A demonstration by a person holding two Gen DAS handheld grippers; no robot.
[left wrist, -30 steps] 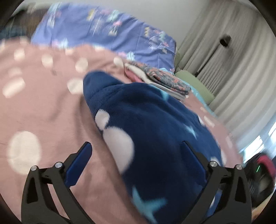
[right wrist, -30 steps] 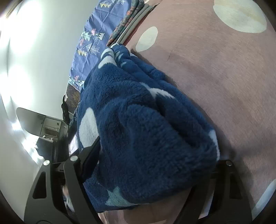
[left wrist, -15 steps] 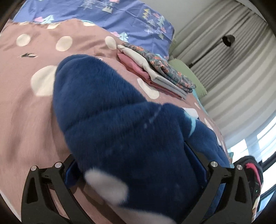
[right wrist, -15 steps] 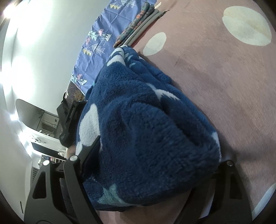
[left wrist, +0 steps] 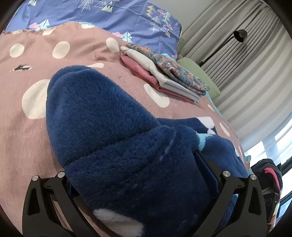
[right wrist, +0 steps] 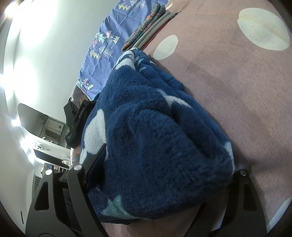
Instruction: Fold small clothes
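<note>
Between the fingers of both grippers sits the navy fleece garment [left wrist: 113,138], bunched thick and lying on the bed cover [left wrist: 23,138]. The left gripper [left wrist: 138,184] is closed on one bunched end, and the right gripper [right wrist: 164,175] clamps the other end in the same way. The step in hand seems to be carrying over or laying down a fold. To do it well, I think both ends should go at the same height, so the edges meet evenly, and the fleece should lie flat before any release, because such thick pile springs back. Further off on the pink dotted cover lies a stack of folded clothes [left wrist: 164,76], near a blue patterned pillow [left wrist: 127,16]. Grey curtains [left wrist: 246,60] and a black floor lamp [left wrist: 239,35] stand beyond the bed.
</note>
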